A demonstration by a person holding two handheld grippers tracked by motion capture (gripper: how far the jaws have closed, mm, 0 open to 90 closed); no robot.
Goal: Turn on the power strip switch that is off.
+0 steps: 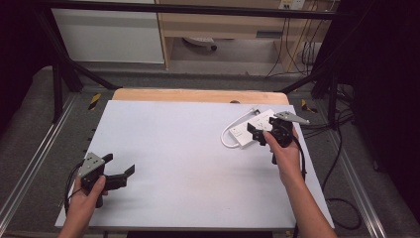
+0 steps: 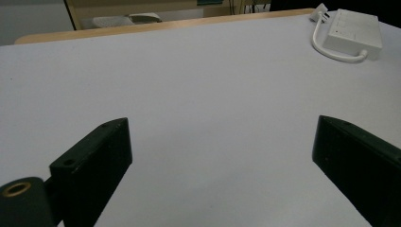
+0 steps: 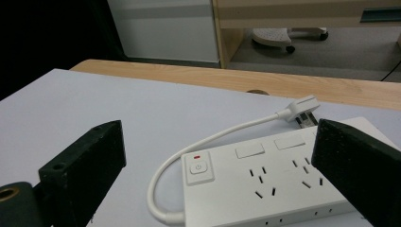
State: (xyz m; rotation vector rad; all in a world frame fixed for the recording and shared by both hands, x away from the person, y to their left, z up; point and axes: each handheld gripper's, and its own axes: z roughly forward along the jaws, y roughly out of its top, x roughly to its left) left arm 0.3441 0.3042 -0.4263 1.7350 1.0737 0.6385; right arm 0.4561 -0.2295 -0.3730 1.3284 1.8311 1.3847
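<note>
High view: right gripper [image 1: 261, 130] over power strip [image 1: 246, 130] at table's [image 1: 183, 163] far right, partly covering it; left gripper view: left gripper [image 2: 222, 156] jaws wide apart, holding nothing; right gripper view: jaws apart, strip's right end cut off.

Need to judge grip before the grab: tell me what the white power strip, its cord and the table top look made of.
White rectangular power strip: apparently hard moulded plastic, smooth matte shell with crisp socket slots.
Its white looped cord: likely flexible rubbery sheathing, bending smoothly.
Pale grey table top: matte laminate or painted board, over a light wooden edge.
</note>
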